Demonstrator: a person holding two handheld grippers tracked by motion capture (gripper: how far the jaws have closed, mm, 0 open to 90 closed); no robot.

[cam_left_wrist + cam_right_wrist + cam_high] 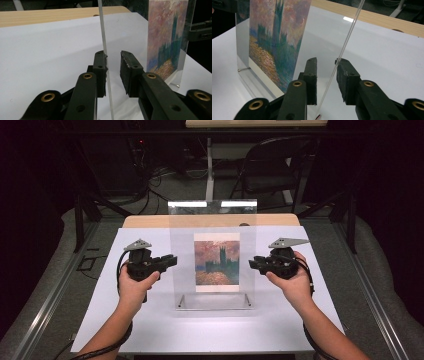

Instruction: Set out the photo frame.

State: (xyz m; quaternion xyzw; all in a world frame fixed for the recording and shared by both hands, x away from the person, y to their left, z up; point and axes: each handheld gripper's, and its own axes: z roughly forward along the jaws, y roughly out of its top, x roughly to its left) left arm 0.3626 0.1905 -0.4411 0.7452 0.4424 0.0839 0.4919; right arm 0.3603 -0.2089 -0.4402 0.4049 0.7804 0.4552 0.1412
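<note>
High view: a clear acrylic frame (pixel 214 265) is seen standing upright on the white sheet (pixel 150 330) covering the wooden table (pixel 150 221), its broad face turned toward the person and its long axis vertical, top edge rising past the table's far rim. A painting print (pixel 216 258) is held inside the frame, portrait-oriented, tower motif upright, colours red-orange above and blue-green below. Two small metal pins are seen at the frame's bottom corners, near the base (pixel 214 301). The left gripper (pixel 171 262) is positioned at the frame's left edge, pointed inward to the right; the right gripper (pixel 252 264) is at the right edge, pointed inward to the left; both are held level by the hands, cables trailing along the forearms. In the left gripper view, a clear panel edge (pixel 104 50) is seen running vertically between the jaws, touching or just at the left pad (pixel 100 67), with a gap left to the other pad; the jaws are narrowed but not clamped, the printed panel (pixel 165 37) standing farther off to the right. In the right gripper view, a clear panel edge (pixel 342 52) is seen slanting between the jaws, close to the right pad (pixel 345 75), a gap left to the other; jaws narrow, no clamp seen. The printed panel (pixel 274 37) stands to the left. Whether the clear edge and the printed panel are joined cannot be told.
</note>
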